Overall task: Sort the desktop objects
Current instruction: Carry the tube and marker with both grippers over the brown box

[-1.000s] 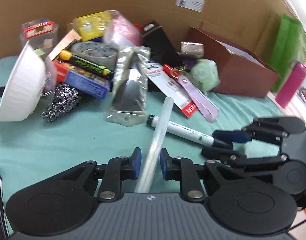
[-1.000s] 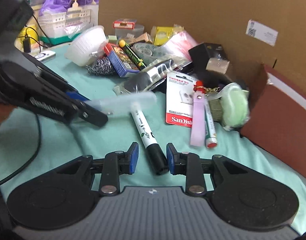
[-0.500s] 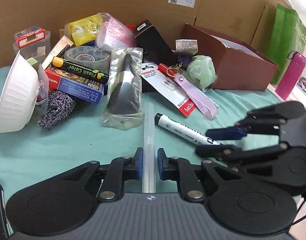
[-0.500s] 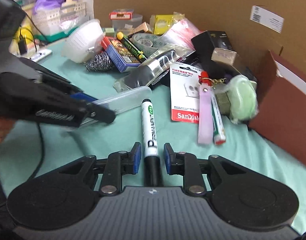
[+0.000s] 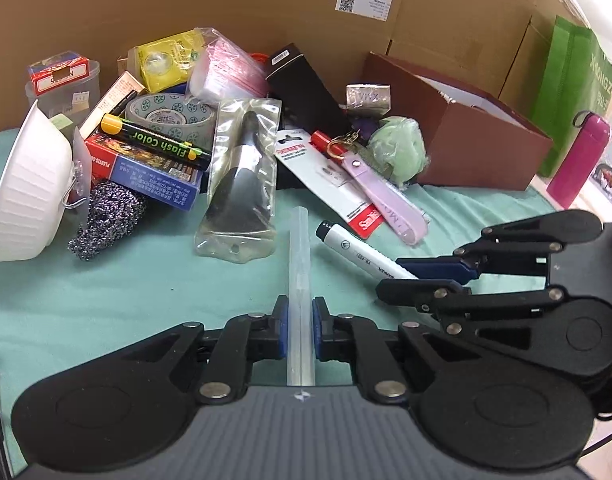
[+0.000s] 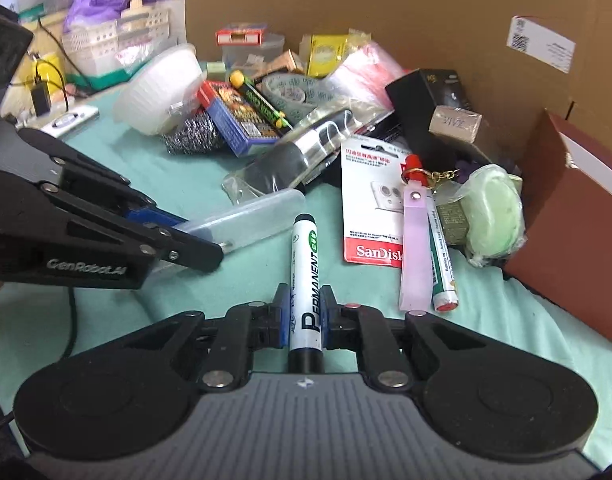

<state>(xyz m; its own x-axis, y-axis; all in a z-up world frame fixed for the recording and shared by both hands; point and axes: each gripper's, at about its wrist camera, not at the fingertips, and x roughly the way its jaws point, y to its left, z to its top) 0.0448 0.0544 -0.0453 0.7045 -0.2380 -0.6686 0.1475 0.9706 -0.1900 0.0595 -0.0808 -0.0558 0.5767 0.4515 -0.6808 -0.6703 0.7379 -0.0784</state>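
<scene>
Desktop objects lie heaped on the teal cloth against the cardboard wall, and I hold two of them. My left gripper is closed on a clear plastic tube, whose far end points at the bagged scraper in the heap. My right gripper is clamped on a permanent marker, its white barrel reaching forward toward the SanDisk card. Beside that card, on the side of the brown box, lies a lilac strap. On the card's other side a white bowl leans tilted at the heap's edge, with a steel scourer just beside it.
</scene>
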